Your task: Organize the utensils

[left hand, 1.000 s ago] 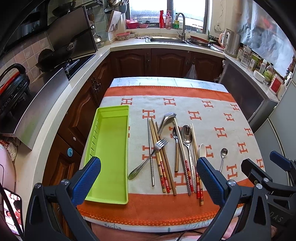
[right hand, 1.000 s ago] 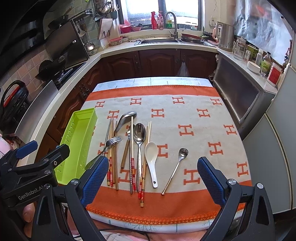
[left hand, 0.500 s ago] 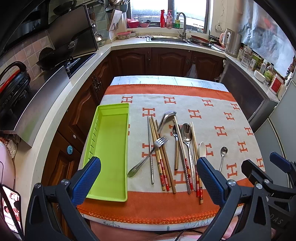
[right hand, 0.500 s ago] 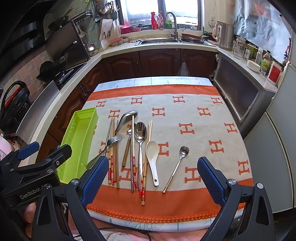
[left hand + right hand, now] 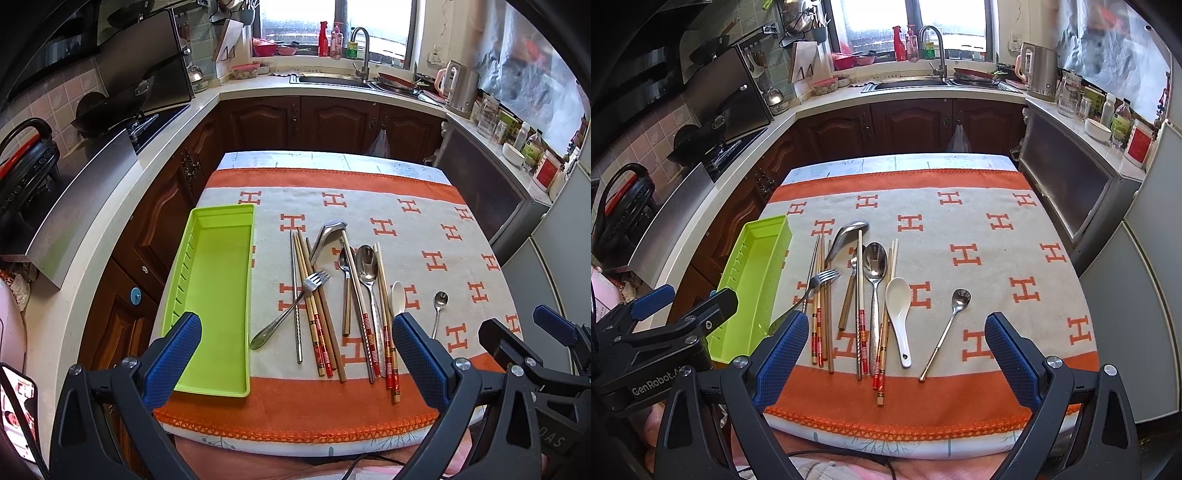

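A lime green tray (image 5: 212, 295) lies empty at the table's left edge; it also shows in the right wrist view (image 5: 753, 280). To its right lie several utensils: a fork (image 5: 291, 306), chopsticks (image 5: 317, 321), a ladle (image 5: 327, 238), a large metal spoon (image 5: 367, 266), a white ceramic spoon (image 5: 899, 314) and a small metal spoon (image 5: 945, 328). My left gripper (image 5: 297, 358) is open and empty above the near edge, over the fork and chopstick handles. My right gripper (image 5: 897, 358) is open and empty above the near edge, over the spoon handles.
The table carries an orange and beige cloth (image 5: 424, 229) with H marks. Kitchen counters surround it: a stove with a pan (image 5: 122, 107) on the left, a sink (image 5: 332, 79) at the back, a kettle (image 5: 461, 92) and jars on the right.
Both grippers have drawn back and risen slightly, so the table sits a little farther away in view. Nothing on the table has moved.
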The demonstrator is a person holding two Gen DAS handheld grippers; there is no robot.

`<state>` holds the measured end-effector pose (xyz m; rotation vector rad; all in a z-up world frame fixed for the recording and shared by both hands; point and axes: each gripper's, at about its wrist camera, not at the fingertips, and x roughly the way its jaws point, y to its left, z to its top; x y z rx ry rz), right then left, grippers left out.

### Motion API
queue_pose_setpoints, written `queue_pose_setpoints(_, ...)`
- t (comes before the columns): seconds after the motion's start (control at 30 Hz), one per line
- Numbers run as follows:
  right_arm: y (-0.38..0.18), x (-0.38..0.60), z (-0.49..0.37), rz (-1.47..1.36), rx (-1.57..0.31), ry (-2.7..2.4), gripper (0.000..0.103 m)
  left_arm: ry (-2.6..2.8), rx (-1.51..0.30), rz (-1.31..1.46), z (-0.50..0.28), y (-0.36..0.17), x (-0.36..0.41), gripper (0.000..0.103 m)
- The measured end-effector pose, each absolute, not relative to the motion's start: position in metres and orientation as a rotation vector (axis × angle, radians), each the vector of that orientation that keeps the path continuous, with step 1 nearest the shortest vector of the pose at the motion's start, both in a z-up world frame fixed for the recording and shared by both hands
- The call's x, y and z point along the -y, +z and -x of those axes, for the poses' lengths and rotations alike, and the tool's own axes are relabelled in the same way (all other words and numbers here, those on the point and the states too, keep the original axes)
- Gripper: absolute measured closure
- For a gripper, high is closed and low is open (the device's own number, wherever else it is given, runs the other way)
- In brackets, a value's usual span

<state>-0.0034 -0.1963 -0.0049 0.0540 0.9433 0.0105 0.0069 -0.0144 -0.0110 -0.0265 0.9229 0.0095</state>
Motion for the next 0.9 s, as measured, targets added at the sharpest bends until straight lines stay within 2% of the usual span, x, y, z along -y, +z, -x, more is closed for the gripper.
queue_pose_setpoints(0.9,-0.010,0.199,0.005,-0.092,-0.960,0.021,0.005,-0.070,-0.978,0.095,-0.024,-0.023,0.013,0.002)
